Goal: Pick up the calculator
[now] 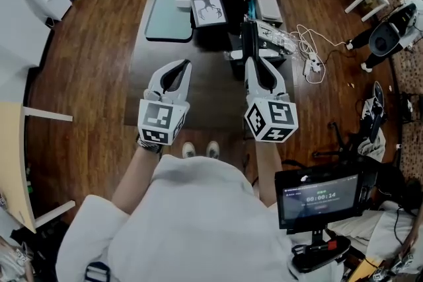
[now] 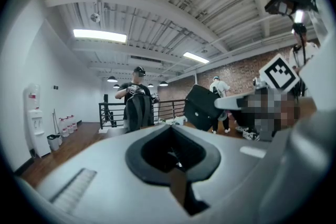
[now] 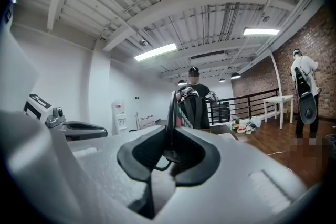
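Right gripper view: calculator [image 3: 171, 107] inside right gripper [image 3: 171, 150]

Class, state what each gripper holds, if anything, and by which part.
The right gripper clamps the calculator by one end, its faces against the jaws. The left gripper holds nothing, its jaws together.

Dark table [image 1: 211, 86]; wooden floor [image 1: 86, 76]

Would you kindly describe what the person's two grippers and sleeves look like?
Both the left gripper and right gripper have light grey, tapering shells with black-lined openings near the jaws. Each carries a cube of black-and-white square markers. The person wears a white short-sleeved shirt.
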